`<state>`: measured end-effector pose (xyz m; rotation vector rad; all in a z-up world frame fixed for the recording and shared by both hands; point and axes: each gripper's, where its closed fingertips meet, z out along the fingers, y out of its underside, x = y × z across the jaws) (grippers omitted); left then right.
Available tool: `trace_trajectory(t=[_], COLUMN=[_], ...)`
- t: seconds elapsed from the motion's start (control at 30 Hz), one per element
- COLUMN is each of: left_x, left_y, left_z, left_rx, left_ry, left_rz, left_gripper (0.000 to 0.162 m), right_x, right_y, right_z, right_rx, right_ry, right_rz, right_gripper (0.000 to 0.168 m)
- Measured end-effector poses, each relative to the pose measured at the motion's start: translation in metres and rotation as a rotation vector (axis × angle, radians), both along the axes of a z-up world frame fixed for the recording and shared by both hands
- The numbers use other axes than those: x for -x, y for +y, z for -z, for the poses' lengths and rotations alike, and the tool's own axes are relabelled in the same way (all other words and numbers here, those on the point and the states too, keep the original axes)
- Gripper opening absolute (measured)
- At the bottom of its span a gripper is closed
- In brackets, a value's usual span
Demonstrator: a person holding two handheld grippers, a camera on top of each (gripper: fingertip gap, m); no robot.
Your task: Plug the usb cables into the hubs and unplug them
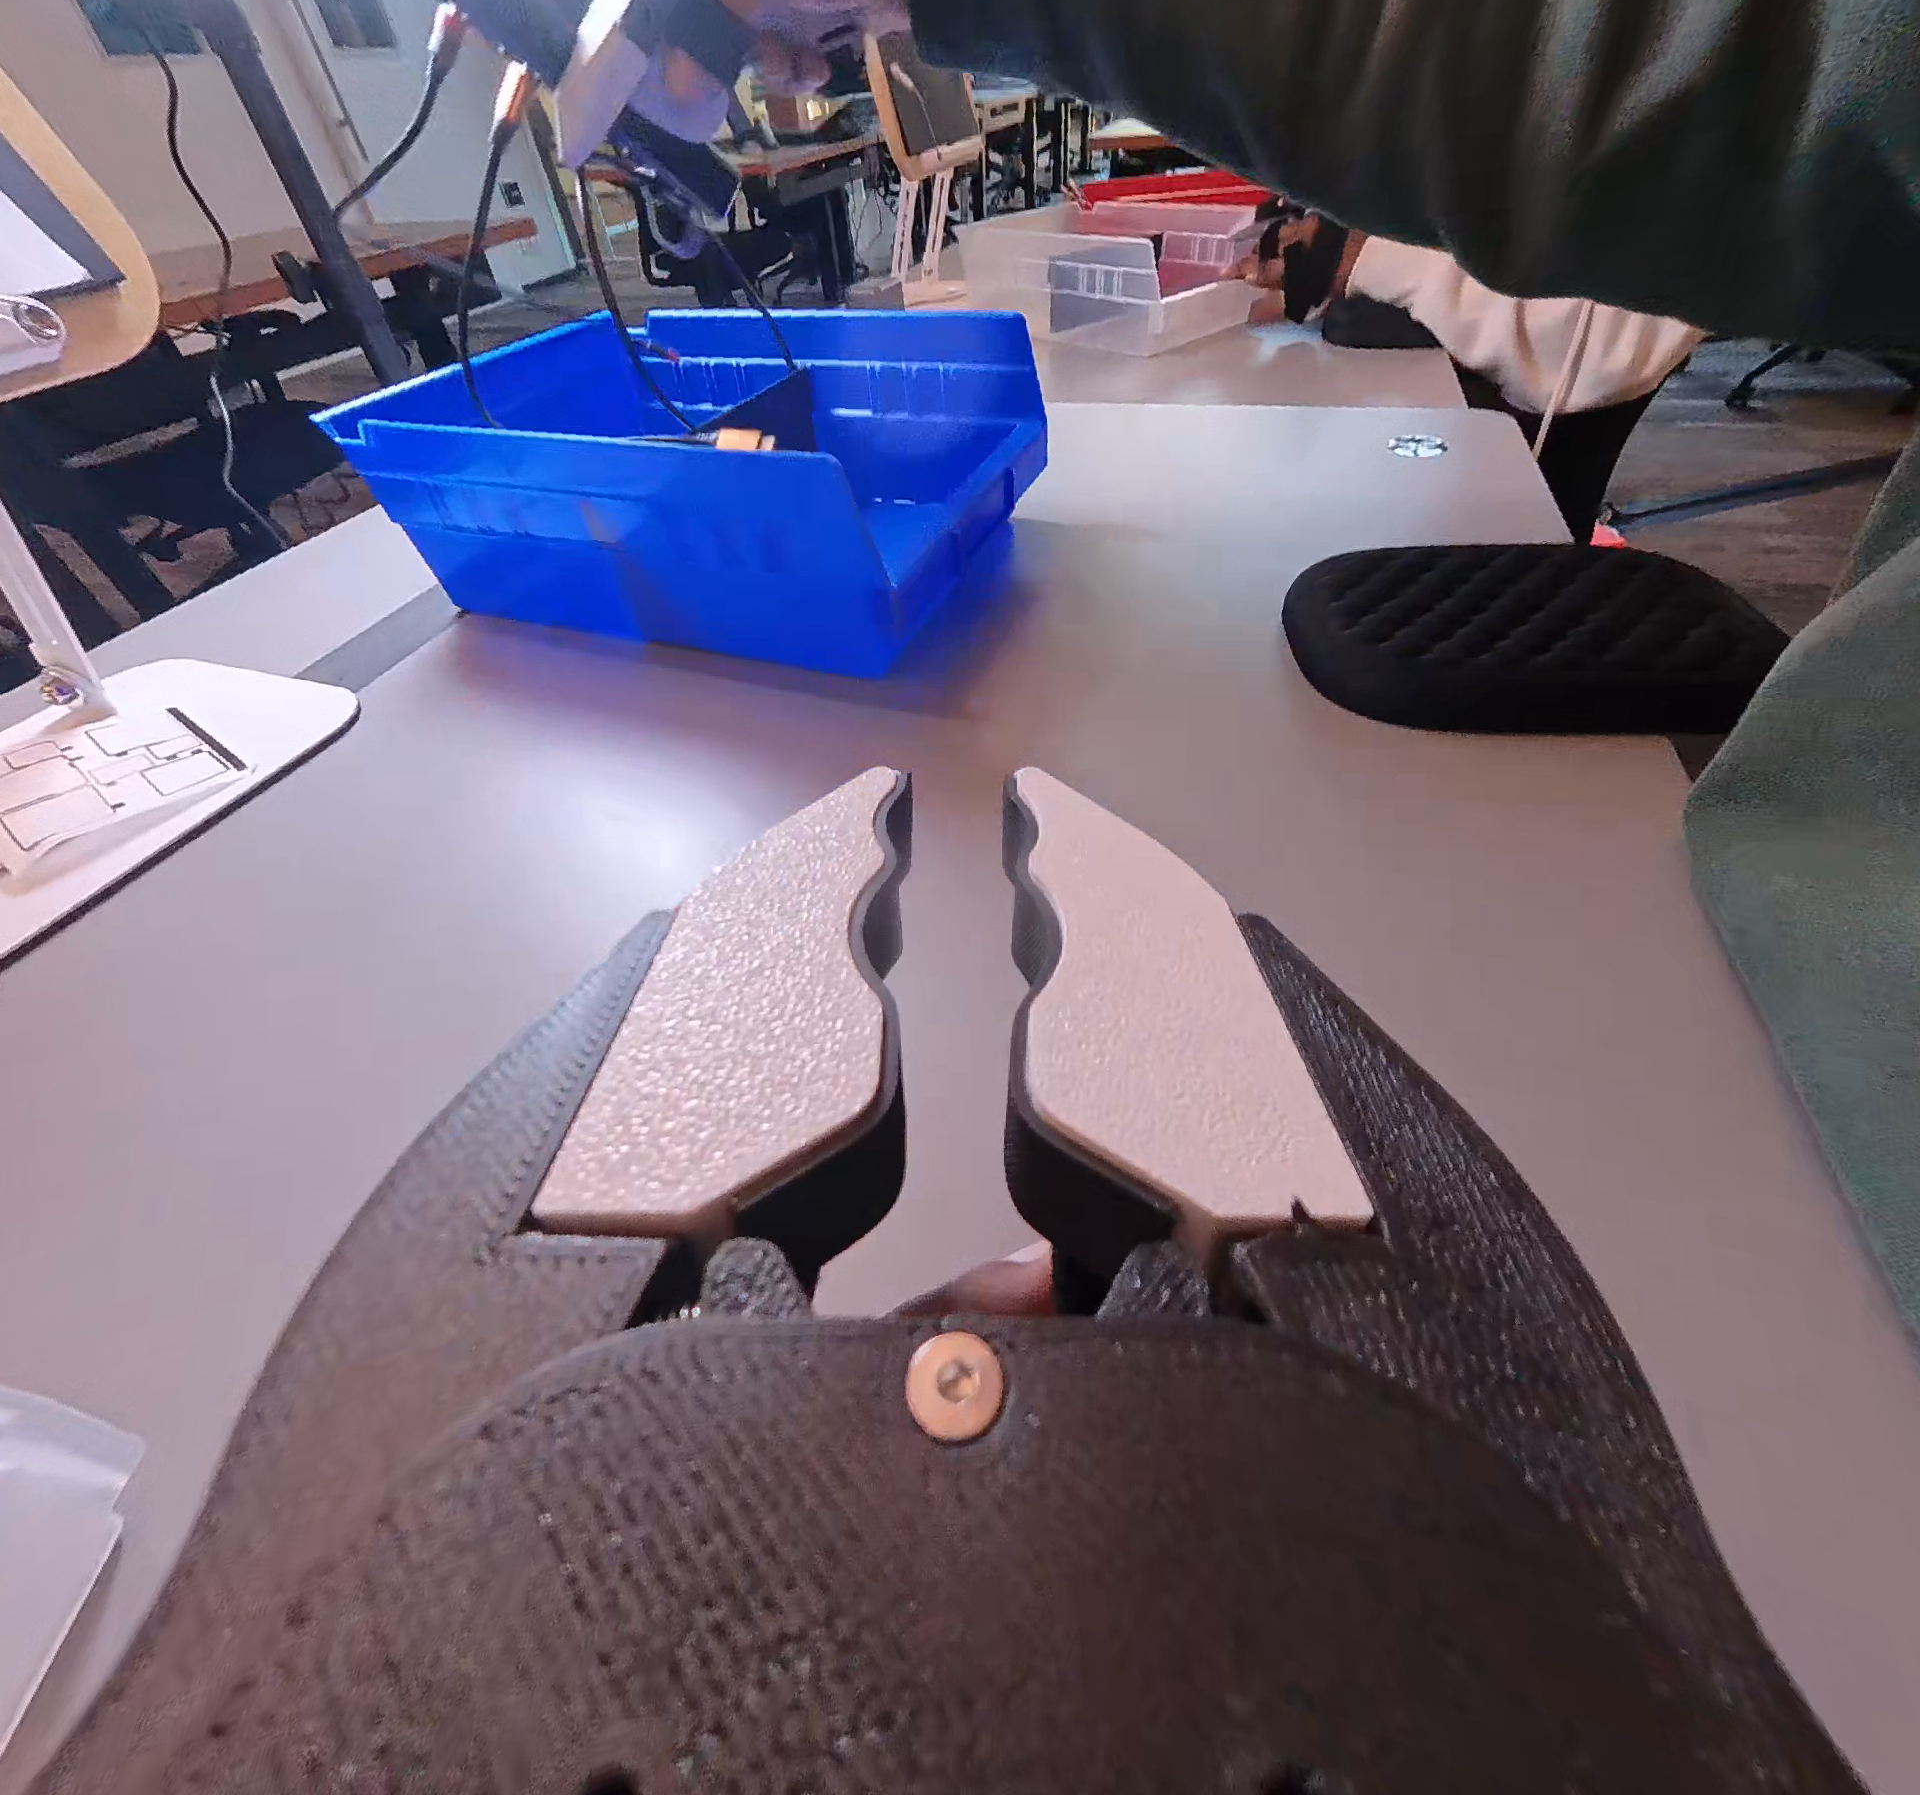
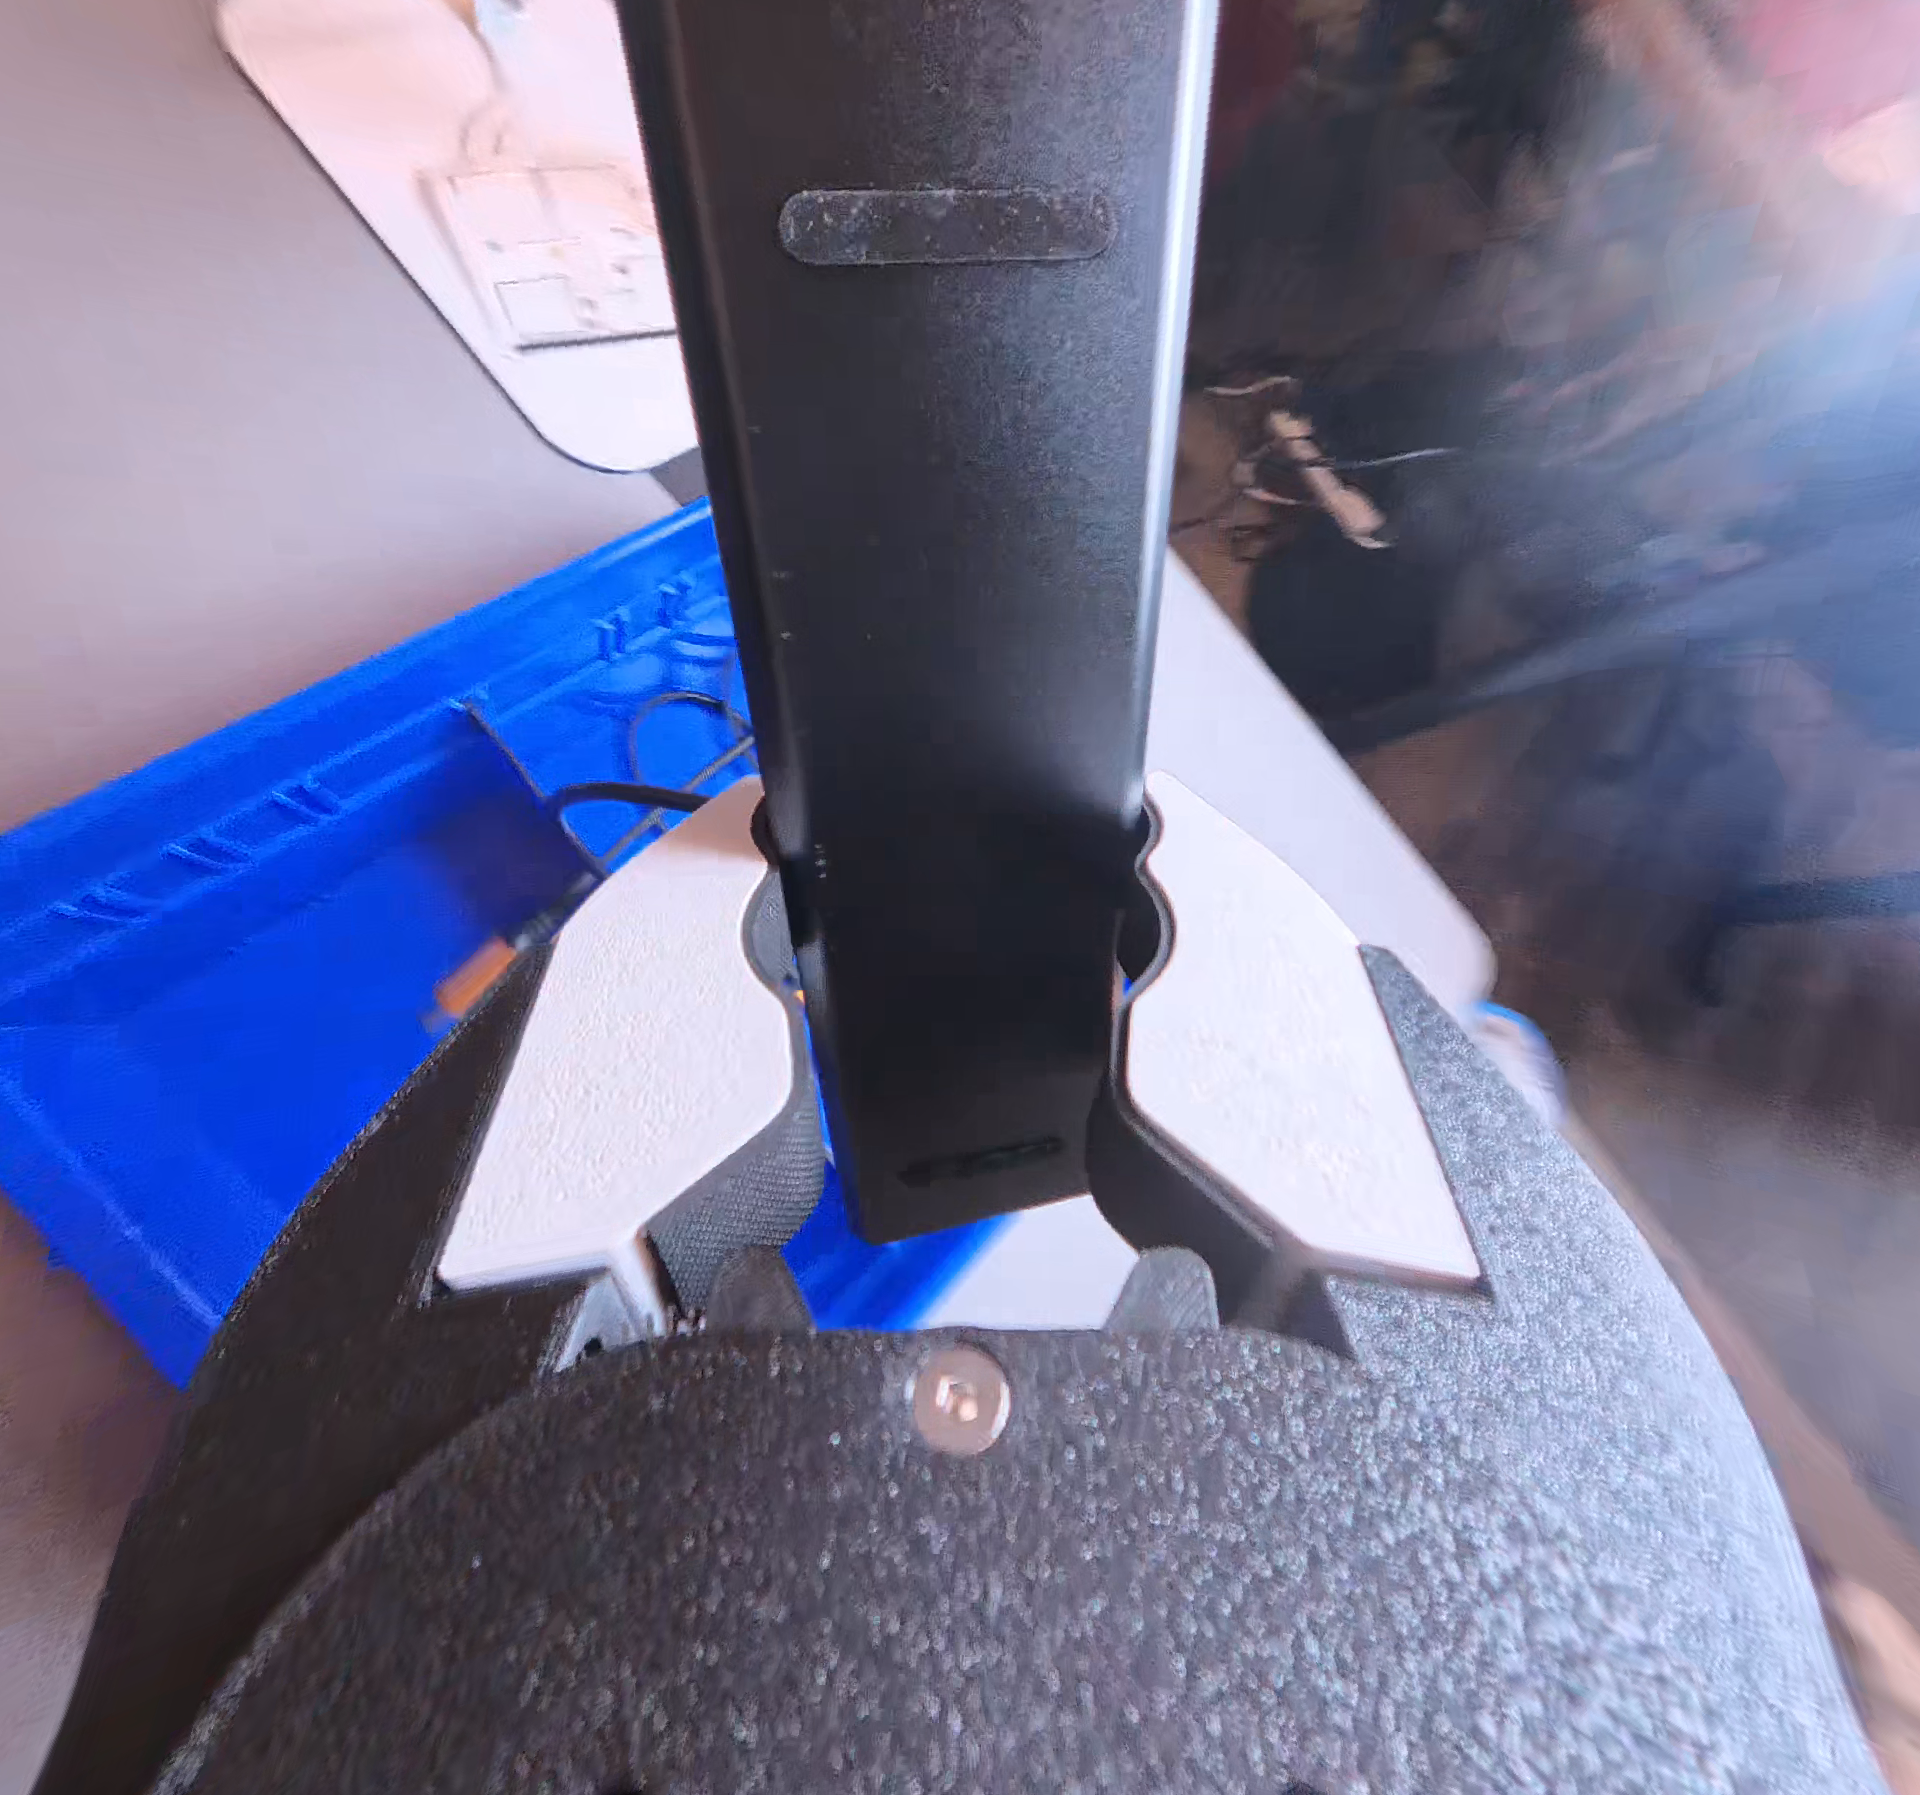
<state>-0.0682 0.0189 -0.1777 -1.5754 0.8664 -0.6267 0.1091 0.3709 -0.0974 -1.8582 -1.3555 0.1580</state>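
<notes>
Right wrist view, right gripper (image 2: pixel 951 872) clamping hub (image 2: pixel 935 498)

A grey desk (image 1: pixel 1195 540) is carrying a blue bin (image 1: pixel 707 519) toward its far edge. A white lamp base (image 1: pixel 156 769) is sitting at the left edge, a black cushioned pad (image 1: pixel 1527 639) overhanging the right.

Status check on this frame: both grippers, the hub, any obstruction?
Left gripper empty, fingers slightly apart, low over table. Right gripper clamped on black hub, above blue bin. Cables trail into bin. Nothing blocking.
</notes>
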Motion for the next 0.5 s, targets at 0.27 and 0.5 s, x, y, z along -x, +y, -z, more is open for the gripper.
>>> trace_trajectory(t=[0.27, 0.5], left_x=[-0.004, -0.004], left_y=[0.001, 0.002], left_z=[0.021, 0.034], left_rx=[0.055, 0.086], left_ry=[0.053, 0.092], left_rz=[0.023, 0.03], left_gripper=[0.013, 0.012], right_x=[0.024, 0.004], right_y=[-0.021, 0.015], right_z=[0.072, 0.1], right_rx=[0.578, 0.729], right_ry=[0.036, -0.1], right_rz=[-0.188, -0.026], right_gripper=[0.062, 0.061])
